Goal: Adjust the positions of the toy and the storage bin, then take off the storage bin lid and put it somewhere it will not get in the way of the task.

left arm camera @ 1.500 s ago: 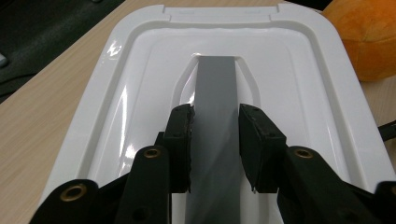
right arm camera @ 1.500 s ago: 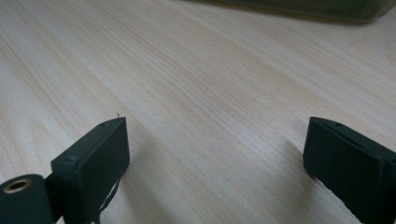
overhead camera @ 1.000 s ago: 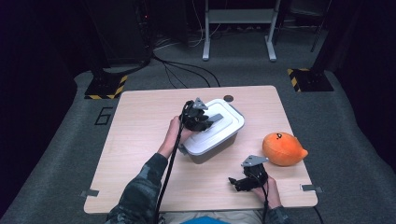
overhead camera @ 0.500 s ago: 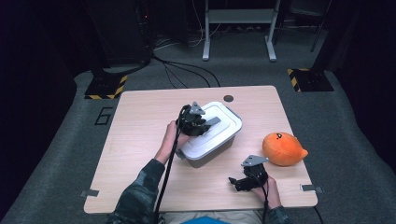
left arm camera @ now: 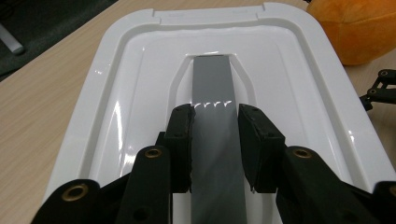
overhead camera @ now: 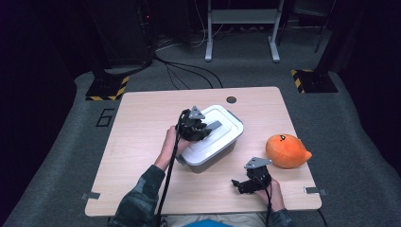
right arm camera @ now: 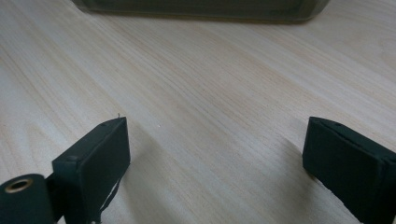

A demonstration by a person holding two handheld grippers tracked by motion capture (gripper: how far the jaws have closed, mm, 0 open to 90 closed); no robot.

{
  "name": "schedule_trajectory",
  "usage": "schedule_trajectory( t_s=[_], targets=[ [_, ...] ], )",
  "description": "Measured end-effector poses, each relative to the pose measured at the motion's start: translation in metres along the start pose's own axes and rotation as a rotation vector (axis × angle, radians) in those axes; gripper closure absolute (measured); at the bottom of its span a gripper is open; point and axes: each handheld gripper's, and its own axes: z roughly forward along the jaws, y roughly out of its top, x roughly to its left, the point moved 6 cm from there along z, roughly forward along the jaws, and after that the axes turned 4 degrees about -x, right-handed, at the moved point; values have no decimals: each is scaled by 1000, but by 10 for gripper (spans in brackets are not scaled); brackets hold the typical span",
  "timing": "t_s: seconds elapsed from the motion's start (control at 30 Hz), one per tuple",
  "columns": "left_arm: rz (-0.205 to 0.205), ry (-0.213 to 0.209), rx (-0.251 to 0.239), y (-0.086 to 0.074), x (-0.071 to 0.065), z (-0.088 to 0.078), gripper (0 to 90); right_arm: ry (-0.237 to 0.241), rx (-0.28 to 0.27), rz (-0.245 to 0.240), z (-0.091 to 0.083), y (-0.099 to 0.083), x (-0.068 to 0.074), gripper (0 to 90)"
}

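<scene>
Lid handle [left arm camera: 212,93], a grey strip sunk along the middle of the white lid [left arm camera: 140,60] on the box [overhead camera: 208,156] at the table's [overhead camera: 142,123] centre, is pinched between the left gripper's [left arm camera: 214,140] pads. The hold sits near one end, so a lift could tilt the lid or let the smooth strip slip out. Right gripper [right arm camera: 215,154] rests spread on bare wood at the near edge. An orange plush toy [overhead camera: 286,150] lies just right of the box, where a swung lid might knock it.
</scene>
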Motion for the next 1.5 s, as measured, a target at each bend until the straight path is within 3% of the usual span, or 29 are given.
schedule_trajectory(
  t_s=[0.17, 0.27, 0.37, 0.53, 0.77, 1.5],
  targets=[
    [-12, -4, 1, -2, -2, -2, 663, -2, 0, 0, 0, 0, 0, 67],
    [3, 0, 8, 0, -2, -2, 655, 0, 0, 2, 0, 0, 0, 67],
    [5, 0, 22, 2, -2, 0, 592, -2, 0, 3, 0, 0, 0, 68],
    [7, -12, 23, 2, -2, 0, 658, -4, 0, 5, 0, 0, 0, 69],
    [25, -8, 28, 4, -1, -1, 664, -3, -1, 11, 0, 0, 0, 69],
    [20, 56, -35, 15, 17, -38, 664, -7, -2, 9, 0, 0, -1, 69]
  ],
)
